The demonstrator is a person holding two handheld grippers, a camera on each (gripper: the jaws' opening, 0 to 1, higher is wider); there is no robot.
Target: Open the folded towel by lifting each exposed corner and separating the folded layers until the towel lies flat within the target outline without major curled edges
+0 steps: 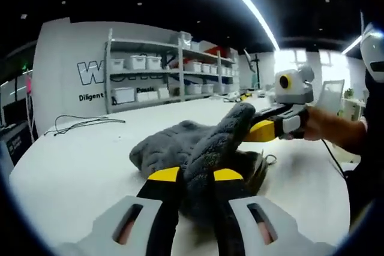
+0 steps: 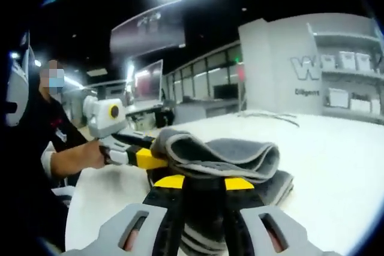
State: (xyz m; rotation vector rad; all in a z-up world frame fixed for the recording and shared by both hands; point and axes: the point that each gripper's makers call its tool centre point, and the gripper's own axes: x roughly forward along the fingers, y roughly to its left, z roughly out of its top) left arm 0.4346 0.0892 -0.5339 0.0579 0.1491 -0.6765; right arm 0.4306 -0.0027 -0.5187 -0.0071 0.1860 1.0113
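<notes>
**Both tongs clamped on the grey towel, lifted off the white table**

Nearest in the left gripper view, the left tongs, black jaws with yellow tips, are closed on a fold of the thick grey terry towel, which bulges up between them. In the right gripper view the right tongs, of the same make, are likewise clamped on towel cloth, the grey pile filling the gap between the jaws.

There is one towel. It is dark grey, plush and still bunched: in the left gripper view it lies as a rumpled heap with one thick roll rising toward the right tongs coming in from the right. In the right gripper view it shows as stacked layers with a paler edge binding, curled over at the top, the left tongs gripping its near-left end. A person's hand holds that gripper.

The towel rests partly on a smooth white table, well lit and glossy. A thin dark cable lies on it farther off.

Beyond stands a grey metal shelving rack with white storage bins in rows, beside a white wall panel bearing large outlined lettering. The ceiling is dark, crossed by one long bright light strip.
</notes>
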